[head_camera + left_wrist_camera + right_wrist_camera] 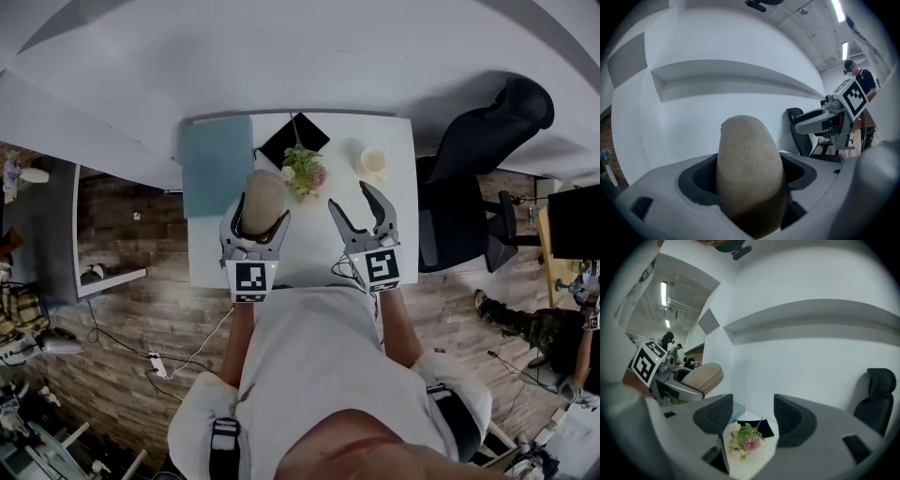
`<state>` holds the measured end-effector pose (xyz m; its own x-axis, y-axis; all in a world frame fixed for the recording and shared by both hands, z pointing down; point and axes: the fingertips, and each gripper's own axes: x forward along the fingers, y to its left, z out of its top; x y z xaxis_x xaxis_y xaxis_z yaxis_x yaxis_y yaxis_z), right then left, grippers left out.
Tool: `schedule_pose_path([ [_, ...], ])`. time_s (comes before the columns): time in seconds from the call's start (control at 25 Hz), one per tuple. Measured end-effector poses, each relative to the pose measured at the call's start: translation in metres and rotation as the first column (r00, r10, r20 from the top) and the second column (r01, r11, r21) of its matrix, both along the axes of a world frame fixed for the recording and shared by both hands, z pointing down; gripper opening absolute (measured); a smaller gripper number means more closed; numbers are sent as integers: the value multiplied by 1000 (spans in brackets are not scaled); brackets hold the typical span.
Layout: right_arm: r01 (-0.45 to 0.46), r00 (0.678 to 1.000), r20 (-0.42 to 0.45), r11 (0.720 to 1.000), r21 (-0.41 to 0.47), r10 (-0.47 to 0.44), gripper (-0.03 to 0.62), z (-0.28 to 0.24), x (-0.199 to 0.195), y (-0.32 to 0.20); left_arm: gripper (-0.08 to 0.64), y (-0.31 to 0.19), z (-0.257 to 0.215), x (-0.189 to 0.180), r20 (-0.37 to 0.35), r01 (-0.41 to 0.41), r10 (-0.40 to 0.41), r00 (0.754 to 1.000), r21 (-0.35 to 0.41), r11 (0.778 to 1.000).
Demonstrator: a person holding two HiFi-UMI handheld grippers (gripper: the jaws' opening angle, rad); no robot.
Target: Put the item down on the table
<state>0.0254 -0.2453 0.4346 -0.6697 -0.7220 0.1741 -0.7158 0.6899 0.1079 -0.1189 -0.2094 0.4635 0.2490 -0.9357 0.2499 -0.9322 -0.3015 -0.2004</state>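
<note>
**Item in the grip, not yet set down**
The left gripper (256,217) was clamped on the beige rounded item (262,192), which stood up between its jaws over the white table (394,187), apparently clear of it. Lowering and release were left to do. The right gripper (353,199) was empty, its jaws partly apart.

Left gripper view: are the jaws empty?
No, the left gripper has its jaws pressed on both sides of a tan rounded item.
</note>
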Motion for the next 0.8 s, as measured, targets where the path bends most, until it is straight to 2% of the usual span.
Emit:
schedule_pose_path([
  [0.52, -83, 994, -86, 990, -112, 74, 264, 59, 4, 14, 394, -3, 64, 6, -17, -125, 124, 992, -126, 984],
  [0.8, -96, 990, -114, 983, -156, 78, 264, 83, 6, 24, 394, 9, 98, 12, -45, -146, 140, 989, -195, 970],
])
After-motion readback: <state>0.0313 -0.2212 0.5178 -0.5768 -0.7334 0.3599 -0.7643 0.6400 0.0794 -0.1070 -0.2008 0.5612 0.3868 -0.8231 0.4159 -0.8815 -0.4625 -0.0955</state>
